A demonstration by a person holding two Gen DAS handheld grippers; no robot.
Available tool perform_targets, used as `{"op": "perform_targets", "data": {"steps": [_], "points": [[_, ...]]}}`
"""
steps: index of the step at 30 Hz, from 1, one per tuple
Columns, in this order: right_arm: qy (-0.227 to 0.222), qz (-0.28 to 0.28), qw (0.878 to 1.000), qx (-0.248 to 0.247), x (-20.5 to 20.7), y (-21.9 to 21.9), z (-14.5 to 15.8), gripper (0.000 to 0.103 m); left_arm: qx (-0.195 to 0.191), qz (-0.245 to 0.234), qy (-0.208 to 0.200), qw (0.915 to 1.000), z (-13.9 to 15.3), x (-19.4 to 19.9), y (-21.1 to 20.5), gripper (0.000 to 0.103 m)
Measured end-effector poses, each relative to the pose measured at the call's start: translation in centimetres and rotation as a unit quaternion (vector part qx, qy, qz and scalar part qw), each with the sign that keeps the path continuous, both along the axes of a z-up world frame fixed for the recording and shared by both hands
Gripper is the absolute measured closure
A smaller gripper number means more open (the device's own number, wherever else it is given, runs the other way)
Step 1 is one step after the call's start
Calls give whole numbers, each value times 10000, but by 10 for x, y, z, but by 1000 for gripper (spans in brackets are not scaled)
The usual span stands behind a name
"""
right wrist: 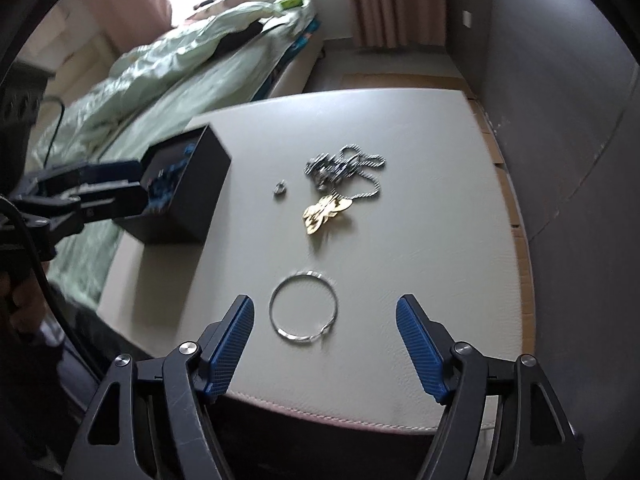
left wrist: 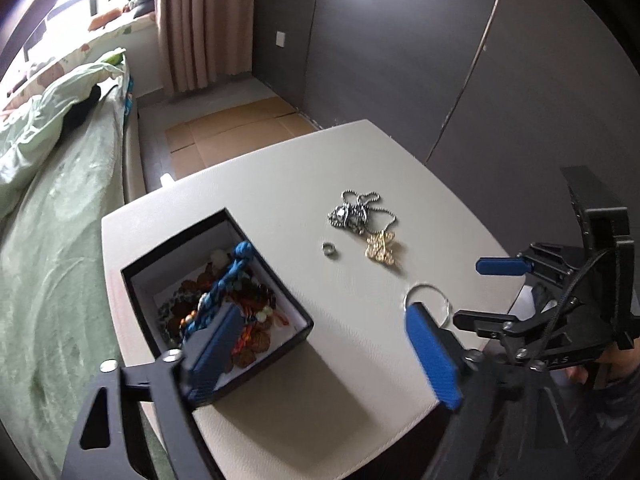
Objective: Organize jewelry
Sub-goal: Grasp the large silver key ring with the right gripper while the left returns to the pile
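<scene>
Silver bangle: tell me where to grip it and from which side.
The bangle lies flat on the table, a thin open hoop. Probably best to come down from above with the open right gripper, which already straddles it, and pinch the near rim, one finger inside the hoop and one outside; closing across the hoop would likely slip.

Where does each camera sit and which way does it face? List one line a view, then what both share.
Left wrist: on the left gripper, tilted down over the black box; the right gripper shows at its right.
Right wrist: on the right gripper, tilted down over the silver bangle; a hand shows at left.
Shared: table, box, bangle, chain necklace, gold pendant, small ring.
</scene>
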State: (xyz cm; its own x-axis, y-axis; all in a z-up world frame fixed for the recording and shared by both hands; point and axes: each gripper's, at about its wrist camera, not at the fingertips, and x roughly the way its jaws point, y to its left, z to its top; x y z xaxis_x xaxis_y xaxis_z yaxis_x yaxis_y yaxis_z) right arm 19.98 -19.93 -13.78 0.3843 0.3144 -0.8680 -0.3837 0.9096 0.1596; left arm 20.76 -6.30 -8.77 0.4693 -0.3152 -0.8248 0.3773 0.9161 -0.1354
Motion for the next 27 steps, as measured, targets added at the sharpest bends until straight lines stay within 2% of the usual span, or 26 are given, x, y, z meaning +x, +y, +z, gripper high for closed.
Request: {"op": "perform_targets", "data": {"steps": [9,15,19,25,27], "points": [[42,310,9988,-386,-5,30,-20,29,192,66,72,9998,-9,-10,14,15],[108,368,9963,-774,-4,44,-37,29,186,86,54,9998,-7,-11,22,15],[58,298,9969,-726,-4,43,-38,30,193,88,21,9998,-5,-12,24,15],[-53,197,9959,-883,-4,42,-37,43,120,41,-51,9999,2,-12,21,15],[-93,178,9951,-965,-5,42,-37,51,94,20,-80,9999,4,-10,19,15]]}}
